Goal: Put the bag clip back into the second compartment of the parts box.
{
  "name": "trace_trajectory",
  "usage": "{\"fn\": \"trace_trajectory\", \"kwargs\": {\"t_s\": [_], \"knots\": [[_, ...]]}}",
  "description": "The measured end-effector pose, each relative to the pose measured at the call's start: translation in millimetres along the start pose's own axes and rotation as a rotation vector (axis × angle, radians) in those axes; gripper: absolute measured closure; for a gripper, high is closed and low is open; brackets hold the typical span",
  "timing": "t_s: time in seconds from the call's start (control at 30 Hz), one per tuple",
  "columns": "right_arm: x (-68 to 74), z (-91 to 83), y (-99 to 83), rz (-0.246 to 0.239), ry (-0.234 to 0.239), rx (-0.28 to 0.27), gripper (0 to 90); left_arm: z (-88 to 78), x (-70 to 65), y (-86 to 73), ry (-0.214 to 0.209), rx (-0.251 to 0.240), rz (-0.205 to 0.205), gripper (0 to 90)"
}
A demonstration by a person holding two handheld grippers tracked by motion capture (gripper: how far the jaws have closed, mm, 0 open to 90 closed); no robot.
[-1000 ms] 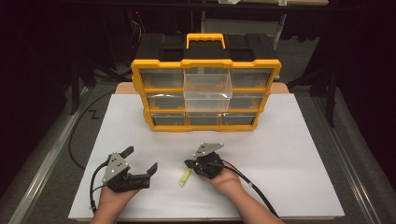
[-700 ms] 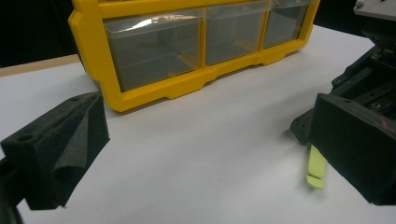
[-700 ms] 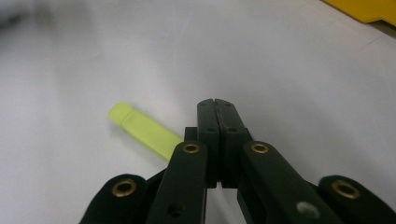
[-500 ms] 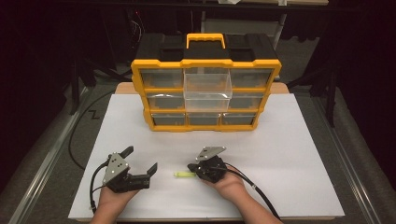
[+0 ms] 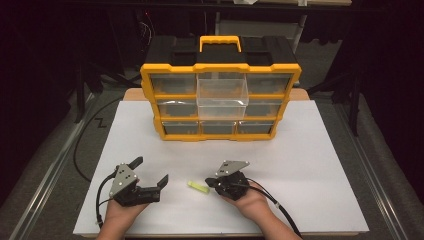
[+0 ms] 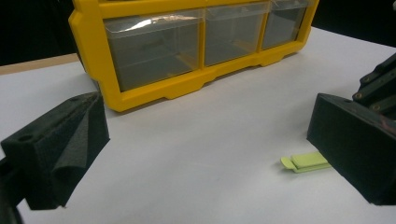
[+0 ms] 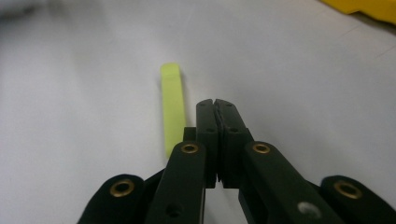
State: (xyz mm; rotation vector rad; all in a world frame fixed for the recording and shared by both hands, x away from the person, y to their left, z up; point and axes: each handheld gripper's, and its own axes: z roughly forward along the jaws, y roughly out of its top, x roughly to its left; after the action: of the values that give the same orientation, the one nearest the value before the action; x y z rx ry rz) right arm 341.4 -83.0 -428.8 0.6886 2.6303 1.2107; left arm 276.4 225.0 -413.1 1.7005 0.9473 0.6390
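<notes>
Yellow-green strip point(image 5: 198, 186) now flat beside closed right gripper point(image 5: 209, 183); no legible writing.

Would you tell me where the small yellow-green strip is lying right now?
In the high view, the yellow-green strip lies flat on the white board, just left of the shut right gripper and right of the open left gripper.

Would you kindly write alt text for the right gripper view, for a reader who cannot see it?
The right gripper, jaws shut together with nothing between them, points across a white table; a yellow-green strip lies flat just left of the jaws. A corner of the yellow organiser shows top right.
</notes>
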Motion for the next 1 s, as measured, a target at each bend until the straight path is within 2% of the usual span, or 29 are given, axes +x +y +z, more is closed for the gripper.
{"fn": "trace_trajectory", "kwargs": {"t_s": [0.17,0.3,0.37,0.43,0.53,0.67,0.73,0.87,1.0], "knots": [[-8.4,-8.4,-0.4,0.025,-0.015,-0.014,79.3,0.3,0.3,-0.1,0.001,-0.001,-0.002,0.4],[-16.1,-11.7,-0.9,0.077,0.007,-0.007,58.9,0.7,0.0,-0.2,-0.002,0.007,0.000,0.4],[-17.0,-13.1,-0.7,0.080,-0.005,-0.012,47.3,0.8,-0.2,-0.2,-0.001,0.008,0.001,0.4],[-17.8,-13.6,-0.4,0.090,0.006,-0.017,36.1,0.9,0.0,-0.3,0.001,0.010,0.000,0.4],[-17.2,-13.6,0.9,0.086,-0.023,-0.033,16.6,0.8,0.3,-0.4,0.001,0.011,-0.001,0.4],[-17.3,-12.2,2.2,0.097,-0.016,-0.035,0.1,0.7,0.1,-0.3,0.000,0.008,0.000,0.4],[-17.0,-11.6,2.2,0.086,-0.010,-0.032,0.1,0.6,0.1,-0.2,0.000,0.008,0.001,0.4],[-16.3,-11.5,3.8,0.096,-0.023,-0.035,0.1,0.4,0.5,-0.4,0.005,0.008,0.001,0.4],[-12.6,-10.4,5.4,0.058,-0.016,-0.032,0.1,0.6,3.7,-1.5,0.010,0.010,-0.010,0.4]]}}
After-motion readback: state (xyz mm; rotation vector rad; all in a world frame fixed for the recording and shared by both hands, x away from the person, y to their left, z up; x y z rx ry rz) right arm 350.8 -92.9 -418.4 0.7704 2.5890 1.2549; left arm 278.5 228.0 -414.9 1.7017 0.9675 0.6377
